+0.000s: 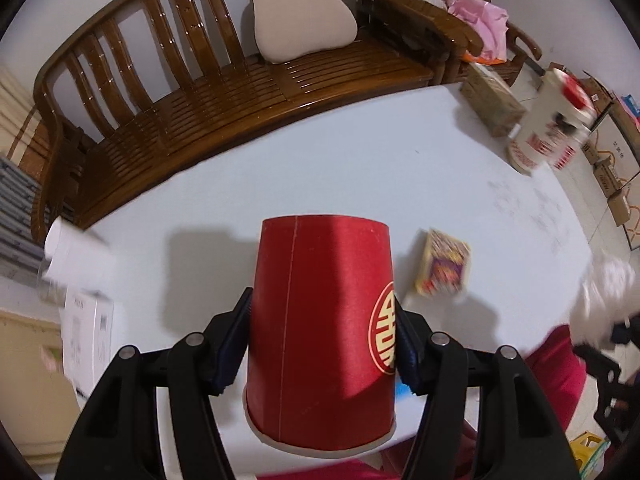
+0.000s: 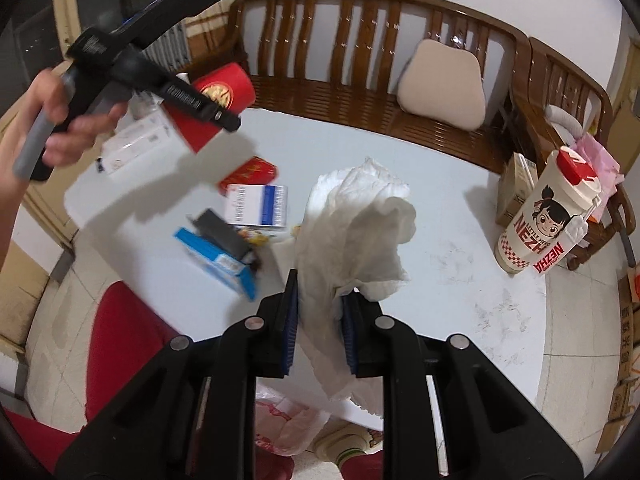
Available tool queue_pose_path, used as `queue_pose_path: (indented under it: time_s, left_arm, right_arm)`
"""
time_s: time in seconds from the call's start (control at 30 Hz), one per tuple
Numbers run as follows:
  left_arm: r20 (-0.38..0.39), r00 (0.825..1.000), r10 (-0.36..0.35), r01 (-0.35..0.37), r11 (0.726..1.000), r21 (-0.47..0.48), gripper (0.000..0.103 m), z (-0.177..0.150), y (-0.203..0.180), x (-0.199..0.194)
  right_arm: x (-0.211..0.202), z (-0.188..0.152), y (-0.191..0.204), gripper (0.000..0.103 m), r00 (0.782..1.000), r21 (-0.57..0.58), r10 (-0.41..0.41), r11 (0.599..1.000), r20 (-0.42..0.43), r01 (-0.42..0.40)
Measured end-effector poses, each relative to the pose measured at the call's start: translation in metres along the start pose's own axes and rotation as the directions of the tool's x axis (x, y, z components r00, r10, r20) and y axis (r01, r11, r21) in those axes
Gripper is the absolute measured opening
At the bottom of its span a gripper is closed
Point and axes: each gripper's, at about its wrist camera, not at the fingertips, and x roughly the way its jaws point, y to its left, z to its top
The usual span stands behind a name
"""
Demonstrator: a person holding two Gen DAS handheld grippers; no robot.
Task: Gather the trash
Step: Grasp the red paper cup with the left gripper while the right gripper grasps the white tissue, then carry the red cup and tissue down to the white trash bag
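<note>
My left gripper [image 1: 322, 316] is shut on a red paper cup [image 1: 320, 332] with a gold emblem, held mouth toward the camera above the white table [image 1: 360, 160]. The cup also shows in the right wrist view [image 2: 216, 100], up at the left in the left gripper [image 2: 188, 100]. My right gripper [image 2: 320, 300] is shut on a crumpled white tissue [image 2: 352, 220] and holds it above the table [image 2: 440, 208]. A small colourful packet [image 1: 442, 266] lies on the table right of the cup.
A cream NEZHA drink cup [image 2: 544, 212] stands at the table's right edge. A red packet [image 2: 250, 172], a white-blue box [image 2: 258, 204], a blue box [image 2: 218, 260] and a white box [image 2: 136, 148] lie at left. A wooden bench [image 1: 240, 80] with a cushion [image 1: 300, 16] is behind.
</note>
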Motion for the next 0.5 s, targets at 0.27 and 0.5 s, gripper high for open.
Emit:
queue_pose_path:
  time_s: [0.27,0.5]
  left_arm:
    - [0.046,0.999,-0.011,0.011,1.000,0.010,0.060,-0.095,-0.037,-0.035]
    - [0.060,0.997,-0.038,0.037,0.999,0.026,0.060,-0.165,-0.063,-0.036]
  right_arm:
    - [-0.031,-0.023,0.042,0.020,0.999,-0.047,0.033,0.998,0.023,-0.032]
    - [-0.047,-0.049,0.071,0.020,0.998,-0.086,0.063,0.994,0.021,-0.061]
